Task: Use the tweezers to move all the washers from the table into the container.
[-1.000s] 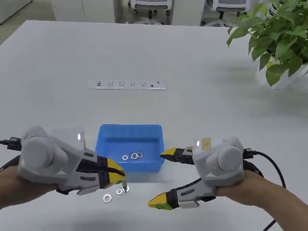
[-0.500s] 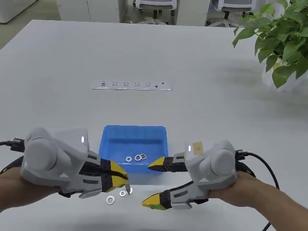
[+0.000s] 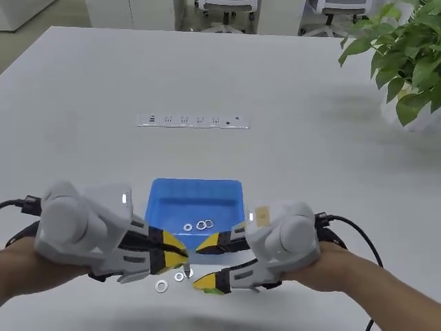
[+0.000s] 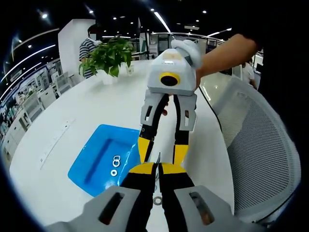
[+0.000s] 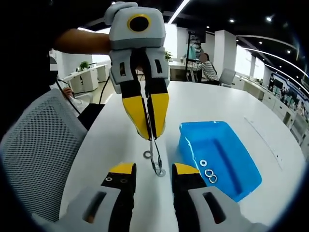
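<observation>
My left gripper (image 3: 180, 254) is shut on thin metal tweezers (image 5: 152, 145), whose tips point down at the table just in front of the blue container (image 3: 160, 195). Three washers (image 3: 179, 277) lie on the table around the tweezer tips. Three more washers (image 3: 200, 225) rest inside the container. My right gripper (image 3: 203, 263) stands open, facing the left one, with its jaws on either side of the tweezer tips and the loose washers. In the right gripper view, two washers (image 5: 160, 172) lie between its open jaws (image 5: 153, 169). In the left gripper view, the left gripper (image 4: 158, 168) faces the right gripper (image 4: 161, 152).
A white power strip (image 3: 193, 121) lies flat at mid-table beyond the container. A potted plant (image 3: 406, 55) stands at the far right. Office chairs (image 3: 220, 8) line the far edge. A black cable (image 3: 351, 231) trails from the right gripper. A mesh chair (image 4: 260, 145) sits behind the right hand.
My right gripper has moved left, closing in on the left gripper and the loose washers while staying open. The left gripper has held its place, still shut on the tweezers.
</observation>
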`<state>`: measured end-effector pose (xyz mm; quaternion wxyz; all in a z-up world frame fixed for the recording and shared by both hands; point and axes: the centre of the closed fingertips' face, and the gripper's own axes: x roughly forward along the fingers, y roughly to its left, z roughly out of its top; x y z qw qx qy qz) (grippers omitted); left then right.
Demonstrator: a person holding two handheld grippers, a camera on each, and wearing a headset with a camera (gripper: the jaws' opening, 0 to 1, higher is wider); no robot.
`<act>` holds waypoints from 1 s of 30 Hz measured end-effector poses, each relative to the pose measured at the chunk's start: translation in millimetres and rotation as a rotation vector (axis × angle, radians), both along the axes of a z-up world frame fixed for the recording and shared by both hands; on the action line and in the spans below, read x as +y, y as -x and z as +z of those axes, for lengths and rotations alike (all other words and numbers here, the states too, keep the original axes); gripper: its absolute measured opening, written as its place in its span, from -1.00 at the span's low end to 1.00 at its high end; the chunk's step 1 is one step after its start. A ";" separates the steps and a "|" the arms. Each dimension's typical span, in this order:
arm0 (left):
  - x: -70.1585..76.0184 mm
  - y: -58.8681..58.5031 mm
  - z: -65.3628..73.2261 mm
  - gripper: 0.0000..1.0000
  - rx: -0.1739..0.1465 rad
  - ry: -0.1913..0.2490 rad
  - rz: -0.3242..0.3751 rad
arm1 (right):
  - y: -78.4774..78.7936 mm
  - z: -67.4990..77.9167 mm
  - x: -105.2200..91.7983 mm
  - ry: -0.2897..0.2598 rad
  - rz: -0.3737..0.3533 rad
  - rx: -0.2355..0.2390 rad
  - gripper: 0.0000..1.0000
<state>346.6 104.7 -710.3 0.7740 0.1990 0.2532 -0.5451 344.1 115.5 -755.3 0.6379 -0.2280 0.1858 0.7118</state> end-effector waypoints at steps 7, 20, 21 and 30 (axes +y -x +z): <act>1.2 -2.1 0.2 -0.88 0.003 -0.001 0.002 | -1.8 -5.0 8.2 0.012 0.036 -0.025 -0.51; 0.1 -2.7 0.0 -0.88 0.007 0.002 -0.003 | -2.7 -6.9 17.0 0.017 0.083 -0.059 -0.72; 0.3 -2.8 0.0 -0.88 0.006 0.001 -0.004 | -1.8 -6.9 17.3 0.018 0.087 -0.056 -0.74; 0.4 -2.4 0.0 -0.88 0.007 0.000 -0.005 | 0.3 -8.4 16.4 0.031 0.103 -0.065 -0.78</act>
